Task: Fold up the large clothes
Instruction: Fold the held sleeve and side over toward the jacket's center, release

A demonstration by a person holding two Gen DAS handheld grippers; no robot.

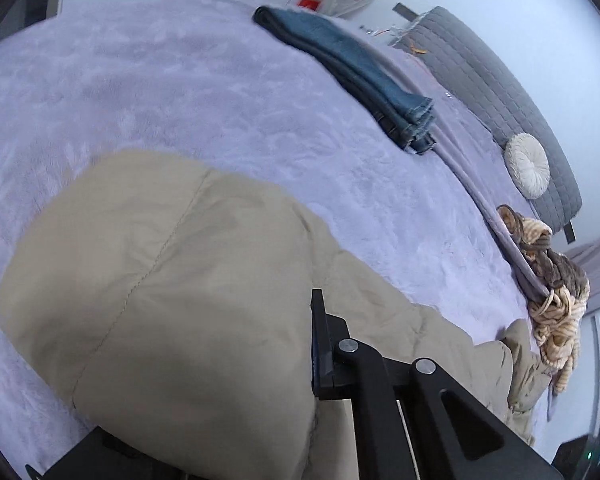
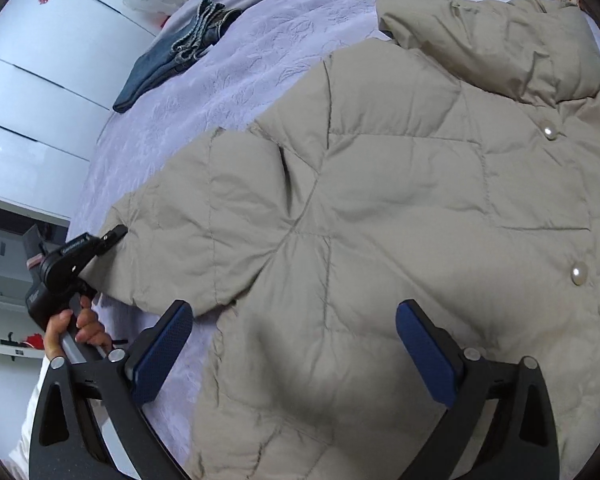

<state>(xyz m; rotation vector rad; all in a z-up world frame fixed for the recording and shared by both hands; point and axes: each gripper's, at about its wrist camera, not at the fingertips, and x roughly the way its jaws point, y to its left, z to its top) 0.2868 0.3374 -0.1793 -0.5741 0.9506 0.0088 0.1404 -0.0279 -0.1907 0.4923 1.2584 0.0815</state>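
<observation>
Over the near hem of a beige quilted coat (image 2: 380, 208) spread on the lilac bed cover (image 2: 220, 80), the right gripper (image 2: 294, 344) hovers wide open, the left gripper (image 2: 114, 236) pinches the sleeve cuff, and folded jeans (image 2: 168, 60) lie beyond.
</observation>
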